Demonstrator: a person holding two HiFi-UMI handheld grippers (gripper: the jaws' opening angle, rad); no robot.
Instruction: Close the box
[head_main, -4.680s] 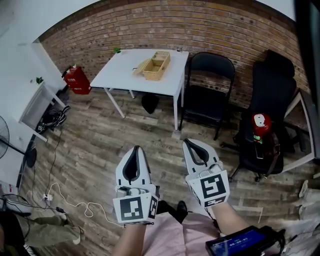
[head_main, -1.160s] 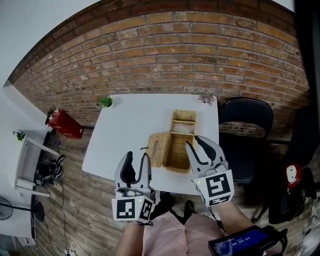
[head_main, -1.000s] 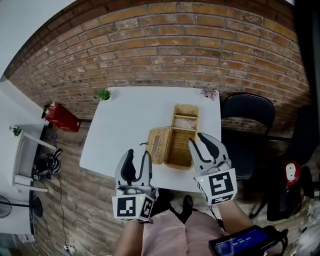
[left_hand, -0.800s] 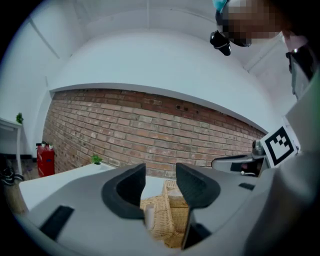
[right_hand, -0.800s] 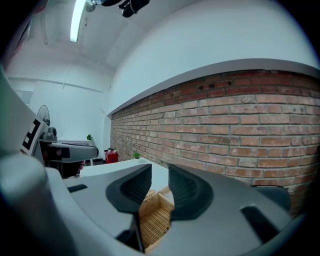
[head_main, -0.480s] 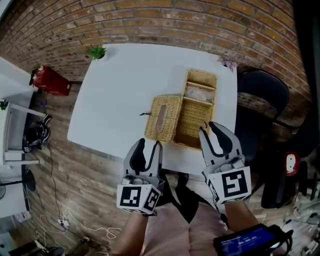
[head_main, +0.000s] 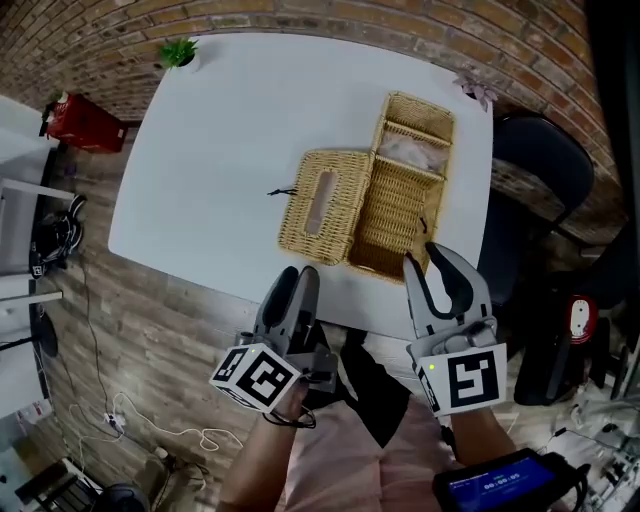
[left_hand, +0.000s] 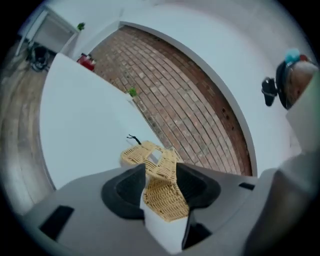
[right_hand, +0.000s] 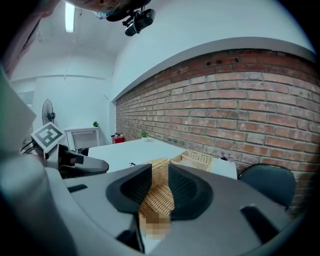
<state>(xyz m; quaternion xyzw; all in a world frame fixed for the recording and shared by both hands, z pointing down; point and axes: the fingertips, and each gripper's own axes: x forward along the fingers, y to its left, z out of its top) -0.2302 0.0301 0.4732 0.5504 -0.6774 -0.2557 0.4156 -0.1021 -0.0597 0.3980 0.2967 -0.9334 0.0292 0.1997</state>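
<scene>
Both hand-held grippers, the left gripper (head_main: 297, 280) and the right gripper (head_main: 437, 265), hover empty with jaws a little apart at the near edge of a white table (head_main: 220, 140), where the wicker box (head_main: 402, 205) sits toward the right side, just ahead of the right one. Its long axis runs away from the person, leaning slightly right, with the lid (head_main: 322, 205) lying flat open to the left of the long-side hinge. Closing it cleanly likely means lifting the lid's free left edge, near the small black cord (head_main: 282, 190), and swinging it rightward while the other gripper steadies the box.
</scene>
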